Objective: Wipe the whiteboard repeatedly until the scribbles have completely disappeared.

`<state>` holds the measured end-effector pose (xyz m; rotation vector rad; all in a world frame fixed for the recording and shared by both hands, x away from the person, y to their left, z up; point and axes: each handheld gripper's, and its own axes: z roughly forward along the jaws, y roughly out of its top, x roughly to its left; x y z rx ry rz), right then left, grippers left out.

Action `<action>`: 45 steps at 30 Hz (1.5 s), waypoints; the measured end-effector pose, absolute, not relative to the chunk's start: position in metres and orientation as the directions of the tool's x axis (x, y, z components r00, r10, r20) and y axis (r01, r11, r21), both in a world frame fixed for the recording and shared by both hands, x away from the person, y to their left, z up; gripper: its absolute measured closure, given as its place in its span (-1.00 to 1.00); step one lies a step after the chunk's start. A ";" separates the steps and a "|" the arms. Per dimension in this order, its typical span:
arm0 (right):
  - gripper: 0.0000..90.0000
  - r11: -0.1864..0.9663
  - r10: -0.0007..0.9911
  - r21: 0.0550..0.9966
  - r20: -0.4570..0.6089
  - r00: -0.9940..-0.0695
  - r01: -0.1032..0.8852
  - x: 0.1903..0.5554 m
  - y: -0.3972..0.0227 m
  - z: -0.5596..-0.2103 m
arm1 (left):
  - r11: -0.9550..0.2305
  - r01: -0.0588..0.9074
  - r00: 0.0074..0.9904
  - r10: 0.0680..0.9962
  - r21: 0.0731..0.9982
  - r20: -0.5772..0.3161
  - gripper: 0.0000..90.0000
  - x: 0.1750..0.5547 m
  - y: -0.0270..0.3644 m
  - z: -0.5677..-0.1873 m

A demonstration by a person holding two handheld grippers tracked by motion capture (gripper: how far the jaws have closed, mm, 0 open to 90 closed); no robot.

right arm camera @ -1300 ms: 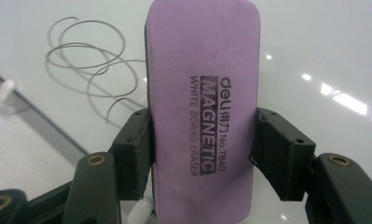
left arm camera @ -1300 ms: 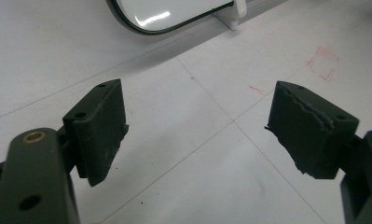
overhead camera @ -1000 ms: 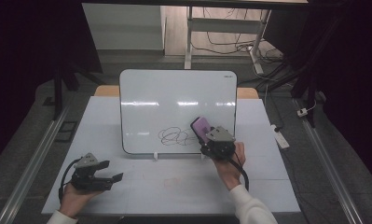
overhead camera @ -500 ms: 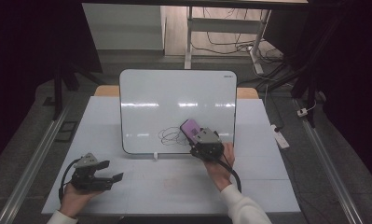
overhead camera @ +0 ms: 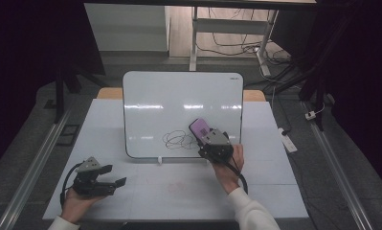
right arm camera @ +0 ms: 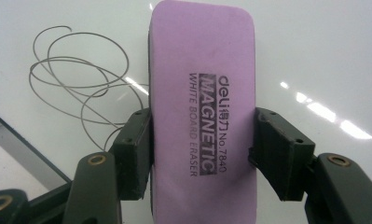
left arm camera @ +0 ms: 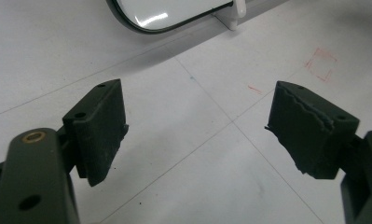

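White surface (overhead camera: 179,191) carries everything: near its front left corner the left gripper (overhead camera: 113,182) rests with jaws apart on nothing. Further right, a grey scribble (overhead camera: 179,140) marks the upright whiteboard (overhead camera: 179,100). Just beside it, the right gripper (right arm camera: 202,154) has its jaws clamped on a lilac eraser (right arm camera: 204,70) printed "deli No.7840 MAGNETIC WHITE BOARD ERASER", held against the board's lower right.
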<state>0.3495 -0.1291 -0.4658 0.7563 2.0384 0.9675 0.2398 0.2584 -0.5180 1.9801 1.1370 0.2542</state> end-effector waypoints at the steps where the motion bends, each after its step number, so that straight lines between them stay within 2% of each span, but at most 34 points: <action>1: -0.10 0.554 0.745 0.812 -0.386 -0.543 0.182 0.349 -0.127 -0.467 | -0.256 0.627 0.572 0.792 0.736 -0.211 -0.56 0.240 0.258 -0.518; 3: -0.10 0.586 0.723 0.794 -0.421 -0.547 0.164 0.346 -0.120 -0.470 | -0.257 0.626 0.573 0.792 0.736 -0.210 -0.56 0.239 0.258 -0.518; 8: -0.10 0.622 0.669 0.771 -0.432 -0.605 0.136 0.337 -0.095 -0.481 | -0.259 0.626 0.574 0.792 0.736 -0.210 -0.56 0.239 0.258 -0.518; 15: -0.10 0.613 0.647 0.779 -0.399 -0.650 0.133 0.336 -0.085 -0.483 | -0.259 0.625 0.575 0.791 0.736 -0.210 -0.56 0.240 0.259 -0.518; 24: -0.10 0.553 0.736 0.817 -0.389 -0.553 0.162 0.350 -0.116 -0.467 | -0.260 0.624 0.577 0.789 0.737 -0.210 -0.56 0.240 0.259 -0.518; 28: -0.10 0.596 0.718 0.790 -0.444 -0.536 0.144 0.348 -0.111 -0.468 | -0.261 0.623 0.578 0.789 0.737 -0.209 -0.56 0.239 0.258 -0.517; 38: -0.10 0.612 0.706 0.780 -0.462 -0.536 0.134 0.345 -0.105 -0.472 | -0.263 0.624 0.578 0.789 0.736 -0.208 -0.56 0.239 0.258 -0.518; 45: -0.10 0.653 0.658 0.750 -0.496 -0.567 0.101 0.336 -0.087 -0.483 | -0.265 0.624 0.580 0.788 0.735 -0.208 -0.56 0.240 0.258 -0.518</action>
